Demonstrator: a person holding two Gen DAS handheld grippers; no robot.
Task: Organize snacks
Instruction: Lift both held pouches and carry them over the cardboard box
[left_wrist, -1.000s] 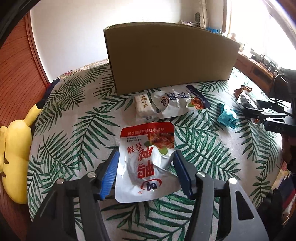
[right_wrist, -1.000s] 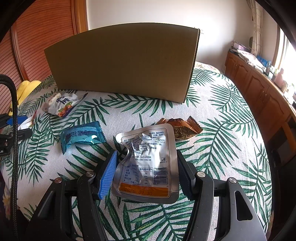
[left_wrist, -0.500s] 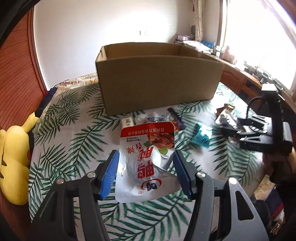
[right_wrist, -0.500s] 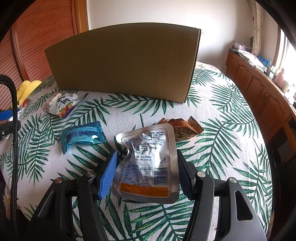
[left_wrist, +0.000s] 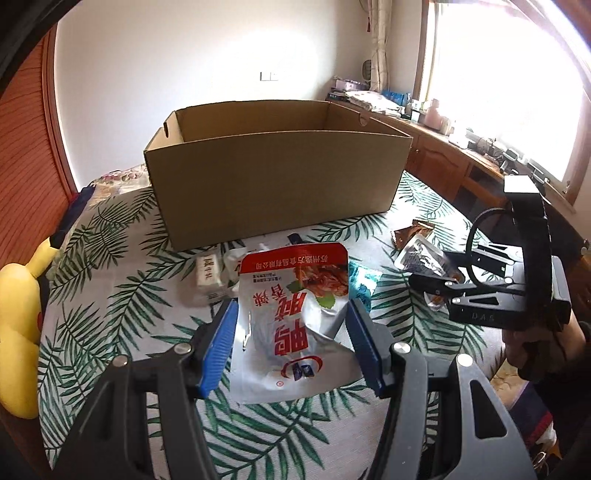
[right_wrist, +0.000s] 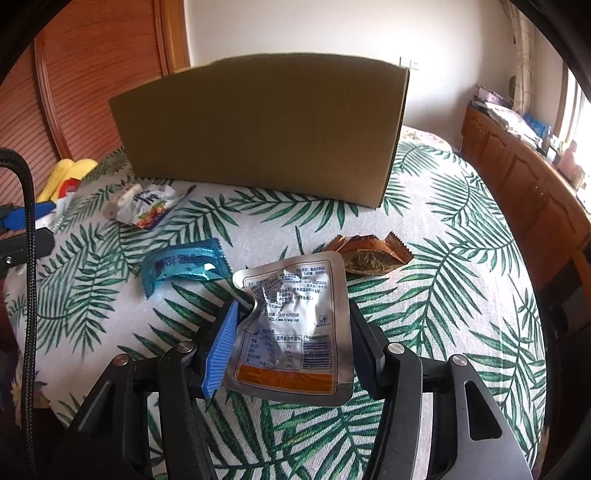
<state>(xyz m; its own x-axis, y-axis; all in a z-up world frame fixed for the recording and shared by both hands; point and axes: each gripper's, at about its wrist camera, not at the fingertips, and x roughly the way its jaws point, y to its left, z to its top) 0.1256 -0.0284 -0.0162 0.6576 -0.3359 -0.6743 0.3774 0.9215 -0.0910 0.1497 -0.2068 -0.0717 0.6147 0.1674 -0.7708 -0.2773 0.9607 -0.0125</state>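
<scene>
Step in hand, by my reading: both pouches picked up, transfer to the box pending. Left tool clenched on a red-and-white foil snack pouch with red characters, blue pads pressed to both its edges, pouch held clear of the palm-leaf printed bedspread. Open brown cardboard box stands beyond it, interior in sight from this view and seemingly bare.

Right tool jaws closing on a silver foil pouch with printed label and orange date strip; pads bear on its sides, left edge crumpled inward.

On the bedspread: teal plastic-wrapped snack lying just left of the silver pouch, brown crinkle-edged wrapper behind it, white-and-blue soft packet near the box's front wall. Small white rectangular packet beside the red pouch in the left view. Yellow plush toy at the bed's edge.

Next move likely calls for raising each pouch above the box rim, carrying it over the opening, then releasing. Four loose snacks still to collect.
</scene>
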